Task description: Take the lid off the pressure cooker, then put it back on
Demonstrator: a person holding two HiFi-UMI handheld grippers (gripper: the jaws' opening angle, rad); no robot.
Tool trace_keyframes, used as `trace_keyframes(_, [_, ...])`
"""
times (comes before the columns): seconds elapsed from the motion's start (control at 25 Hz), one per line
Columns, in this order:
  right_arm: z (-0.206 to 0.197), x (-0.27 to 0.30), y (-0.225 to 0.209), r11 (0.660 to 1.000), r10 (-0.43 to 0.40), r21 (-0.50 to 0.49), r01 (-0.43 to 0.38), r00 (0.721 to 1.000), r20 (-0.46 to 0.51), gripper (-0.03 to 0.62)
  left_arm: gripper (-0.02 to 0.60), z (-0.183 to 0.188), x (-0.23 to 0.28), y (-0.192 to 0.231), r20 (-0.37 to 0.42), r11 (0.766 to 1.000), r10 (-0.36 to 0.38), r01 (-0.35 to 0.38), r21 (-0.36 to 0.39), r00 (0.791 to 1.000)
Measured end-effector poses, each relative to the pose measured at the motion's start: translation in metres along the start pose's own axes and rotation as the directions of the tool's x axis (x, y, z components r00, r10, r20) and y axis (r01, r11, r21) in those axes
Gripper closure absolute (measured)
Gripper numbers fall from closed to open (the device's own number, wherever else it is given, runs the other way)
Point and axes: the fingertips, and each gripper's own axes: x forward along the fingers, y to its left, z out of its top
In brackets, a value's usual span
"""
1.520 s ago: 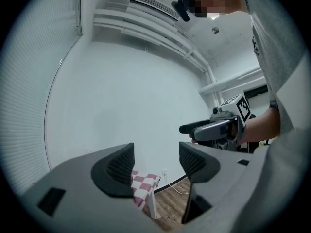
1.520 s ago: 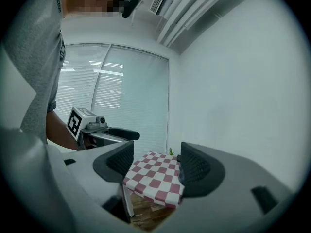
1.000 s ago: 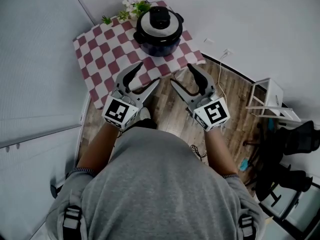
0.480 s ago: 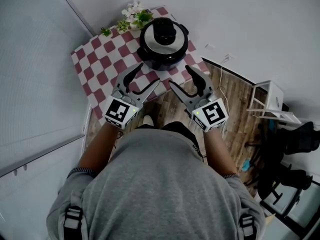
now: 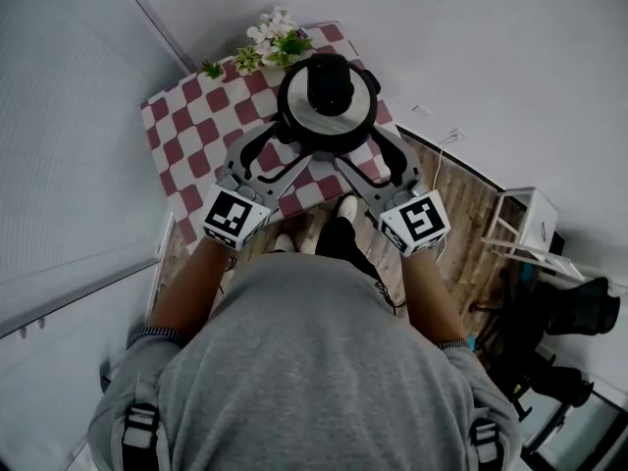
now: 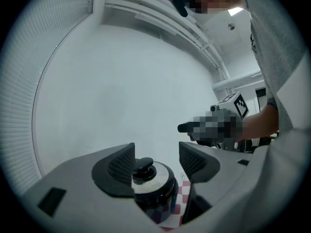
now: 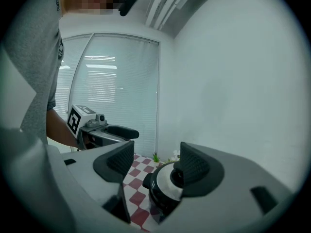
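Overhead, the cooker (image 5: 327, 116) is sitting on a red-and-white checked cloth (image 5: 196, 135), toward the cloth's far right part, close to the wall. Its lid (image 6: 158, 176) is resting in place on the pot, with the black knob (image 6: 142, 168) standing upright at the centre. A small spray of flowers (image 5: 275, 42) is lying on the cloth just behind the cooker. The person is standing at the near edge of the cloth and is holding both grippers out level, one to each side of the cooker's near rim. The left gripper (image 5: 294, 145) is reaching in from the left with its fingers spread wide and nothing gripped between them. In its own view the cooker is showing through the gap beyond the pads, partly behind the left pad. The right gripper (image 5: 358, 147) is mirroring it from the right, fingers likewise wide apart and empty. In its own view the cooker is appearing low in the gap, partly behind the right pad. Whether any fingertip is touching the pot cannot be told from above. The two marker cubes (image 5: 234, 217) are facing up toward the head camera. Wood flooring (image 5: 461, 204) is showing to the right of the cloth.
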Motion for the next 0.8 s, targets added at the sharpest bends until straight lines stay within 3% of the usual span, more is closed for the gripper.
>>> trace_keyframes(0.52, [-0.006, 0.049, -0.096, 0.973, 0.222, -0.049, -0.224, 0.974, -0.048, 0.284, 0.273, -0.011, 0.091, 0.047, -0.08, 0.988, 0.155, -0.154, 0.009, 0.985])
trace_keyframes(0.8, [-0.03, 0.066, -0.113, 0.919, 0.384, -0.039, -0.392, 0.913, -0.142, 0.276, 0.272, -0.035, 0.119, 0.045, -0.198, 0.989, 0.145, -0.138, 0.05, 0.969])
